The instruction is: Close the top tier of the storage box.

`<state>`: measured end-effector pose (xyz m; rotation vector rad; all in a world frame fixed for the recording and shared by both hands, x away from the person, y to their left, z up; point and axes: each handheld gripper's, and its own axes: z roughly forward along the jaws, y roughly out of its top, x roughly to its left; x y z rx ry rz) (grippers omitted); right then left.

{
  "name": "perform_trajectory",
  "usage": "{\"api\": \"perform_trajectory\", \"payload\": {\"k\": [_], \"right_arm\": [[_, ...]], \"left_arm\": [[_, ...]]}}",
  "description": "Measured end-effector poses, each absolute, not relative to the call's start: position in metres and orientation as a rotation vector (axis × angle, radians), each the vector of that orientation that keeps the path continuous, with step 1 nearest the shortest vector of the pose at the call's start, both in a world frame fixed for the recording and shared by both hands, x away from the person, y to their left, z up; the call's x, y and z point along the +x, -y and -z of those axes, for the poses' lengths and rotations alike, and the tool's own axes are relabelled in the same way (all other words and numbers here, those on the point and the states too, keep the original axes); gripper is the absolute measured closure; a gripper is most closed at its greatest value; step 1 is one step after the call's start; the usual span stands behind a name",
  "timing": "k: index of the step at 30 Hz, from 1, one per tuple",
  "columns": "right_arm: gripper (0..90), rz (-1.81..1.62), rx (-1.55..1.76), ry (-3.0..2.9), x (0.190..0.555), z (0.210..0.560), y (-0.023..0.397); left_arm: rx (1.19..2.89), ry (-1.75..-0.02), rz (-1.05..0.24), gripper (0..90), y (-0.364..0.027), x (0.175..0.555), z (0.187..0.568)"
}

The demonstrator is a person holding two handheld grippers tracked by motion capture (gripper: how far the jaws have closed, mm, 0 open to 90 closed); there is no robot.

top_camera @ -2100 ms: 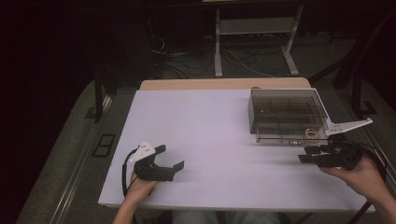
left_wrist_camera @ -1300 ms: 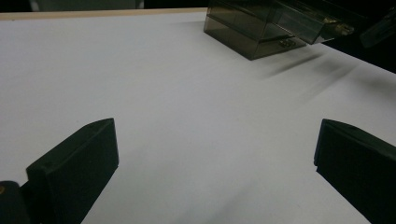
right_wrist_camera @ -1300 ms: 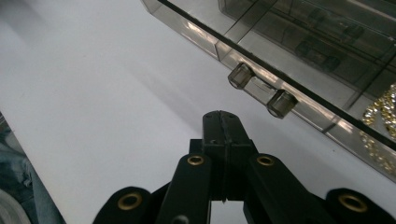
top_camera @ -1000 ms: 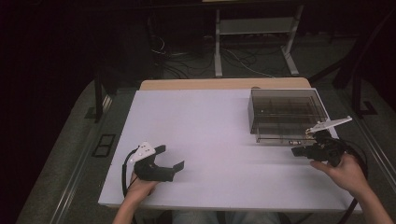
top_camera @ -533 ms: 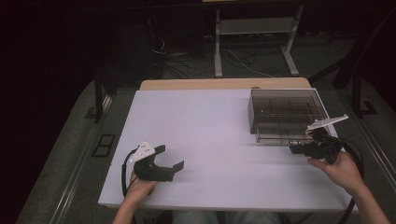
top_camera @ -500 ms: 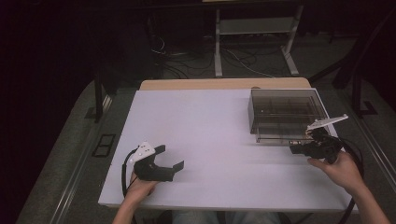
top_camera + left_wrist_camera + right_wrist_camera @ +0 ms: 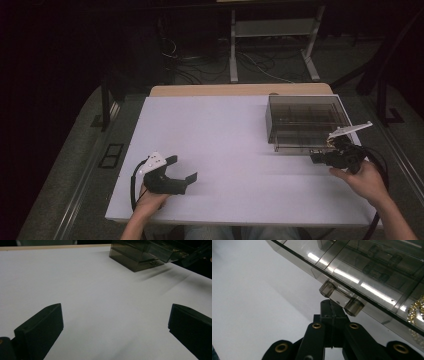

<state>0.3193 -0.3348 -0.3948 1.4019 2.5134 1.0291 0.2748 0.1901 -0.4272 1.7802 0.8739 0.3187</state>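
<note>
Right claw (image 7: 320, 158): it is sitting at the near front edge of the smoky, see-through plastic drawer box (image 7: 305, 117), held in the person's right hand (image 7: 367, 180). Its two black jaws are pressed together with nothing between them.
Right claw tip (image 7: 332, 311): in the right gripper view the closed tips are meeting just under a small clear plastic handle (image 7: 338, 298) on the drawer front; whether they are actually touching it cannot be told.
Drawer box: it is lying directly ahead of and slightly above the right claw, at the far right of the white surface (image 7: 225, 145). A shallow drawer (image 7: 295, 147) is sticking out a little from its near side, beside the claw's tips.
Drawer contents: small gold-coloured pieces (image 7: 415, 312) are showing through the clear wall, just to the right of the claw in its own view.
Left claw (image 7: 182, 170): it is resting on the surface in the person's left hand (image 7: 150, 200), its jaws standing wide apart with only bare white surface between them.
Box relative to left claw: well apart, far ahead and off to the right (image 7: 136, 255), across a broad stretch of surface.
Grey plate (image 7: 350, 131): it is rising from the top of the right claw, overlapping the box's near right corner in the high view.
</note>
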Motion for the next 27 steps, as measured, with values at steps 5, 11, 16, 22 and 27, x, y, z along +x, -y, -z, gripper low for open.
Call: {"api": "perform_trajectory", "payload": {"k": [5, 11, 16, 22, 27], "right_arm": [[88.9, -1.027, 1.411, -2.508, 0.321, 0.395, 0.334], [88.9, -1.030, 1.417, -2.504, 0.324, 0.396, 0.335], [88.9, -1.034, 1.421, -2.511, 0.325, 0.397, 0.335], [88.9, -1.036, 1.424, -2.508, 0.329, 0.398, 0.334], [88.9, -1.044, 1.433, -2.504, 0.331, 0.400, 0.334]], "left_arm": [[1.782, -0.872, -0.319, 0.0, -0.190, 0.275, 0.427], [1.781, -0.874, -0.318, 0.0, -0.190, 0.275, 0.427], [1.784, -0.873, -0.320, 0.0, -0.190, 0.275, 0.427], [1.783, -0.872, -0.319, 0.0, -0.190, 0.275, 0.427], [1.784, -0.871, -0.319, 0.0, -0.190, 0.275, 0.428]]}}
